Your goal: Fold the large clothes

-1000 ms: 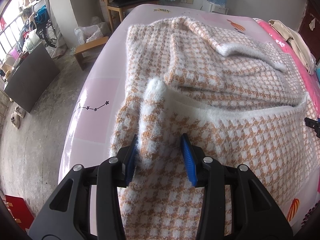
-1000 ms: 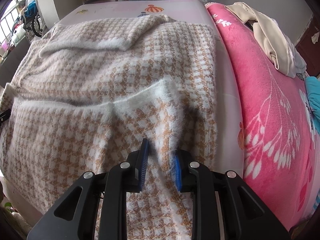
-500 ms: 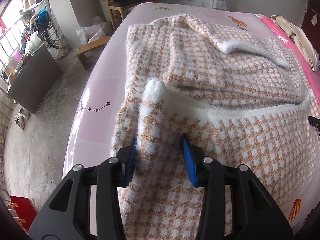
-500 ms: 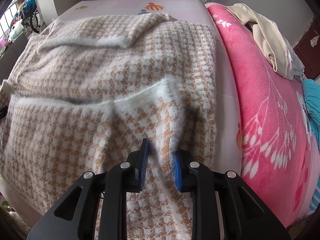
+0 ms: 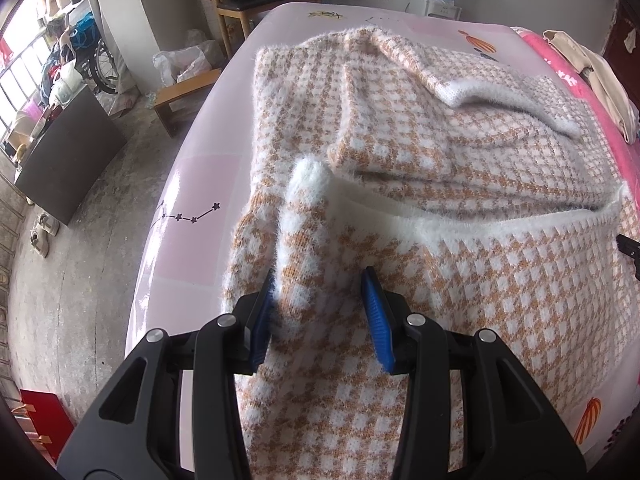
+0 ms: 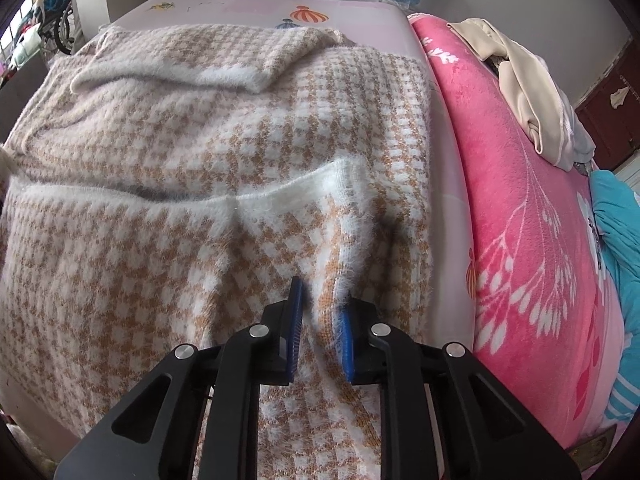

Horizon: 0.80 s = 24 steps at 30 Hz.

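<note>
Sweater (image 5: 460,168), a fuzzy tan-and-white houndstooth knit, is lying spread across the pink bed sheet (image 5: 192,184), its white hem band (image 5: 480,224) already carried part-way up over the body. The step in hand appears to be the bottom-to-top fold. The left gripper (image 5: 320,308) is standing with its jaws half apart around a raised ridge of the hem's left corner, the fabric brushing the left pad; whether it is truly pinched cannot be told. The right gripper (image 6: 320,320) is closing its jaws on a pleat of knit at the hem's right corner, beside the pink blanket (image 6: 520,220). Compared with the frame a second earlier, the right jaws are standing narrower, while the left gripper and the sweater are lying unchanged. The next move probably calls for both corners being lifted evenly and drawn toward the folded sleeve (image 5: 500,92) near the sweater's top edge.
</note>
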Available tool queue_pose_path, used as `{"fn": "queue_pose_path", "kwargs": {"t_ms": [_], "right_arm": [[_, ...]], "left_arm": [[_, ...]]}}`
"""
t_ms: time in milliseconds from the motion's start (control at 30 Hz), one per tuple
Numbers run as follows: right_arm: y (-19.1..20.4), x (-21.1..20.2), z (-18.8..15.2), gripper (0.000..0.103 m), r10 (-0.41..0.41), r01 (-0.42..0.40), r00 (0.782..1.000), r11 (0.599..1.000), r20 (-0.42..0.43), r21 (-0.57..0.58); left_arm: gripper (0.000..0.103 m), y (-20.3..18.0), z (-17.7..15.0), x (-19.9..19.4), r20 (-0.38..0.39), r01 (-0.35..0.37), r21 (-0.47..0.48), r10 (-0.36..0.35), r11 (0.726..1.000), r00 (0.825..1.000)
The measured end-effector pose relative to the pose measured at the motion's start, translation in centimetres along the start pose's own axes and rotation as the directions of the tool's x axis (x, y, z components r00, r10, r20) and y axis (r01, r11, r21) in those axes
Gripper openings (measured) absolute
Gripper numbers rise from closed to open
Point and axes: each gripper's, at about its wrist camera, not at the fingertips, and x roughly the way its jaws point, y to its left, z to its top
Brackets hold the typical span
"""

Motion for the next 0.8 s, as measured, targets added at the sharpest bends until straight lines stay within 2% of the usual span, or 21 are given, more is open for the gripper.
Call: {"fn": "queue_pose_path", "kwargs": {"t_ms": [800], "right_arm": [[1.3, -0.7, -0.4, 0.016, -0.043, 0.044, 0.999, 0.998, 0.025, -0.055]], "left_arm": [[0.042, -0.9, 0.1, -0.2, -0.005, -0.052, 0.013, 0.052, 0.999, 0.999]]}}
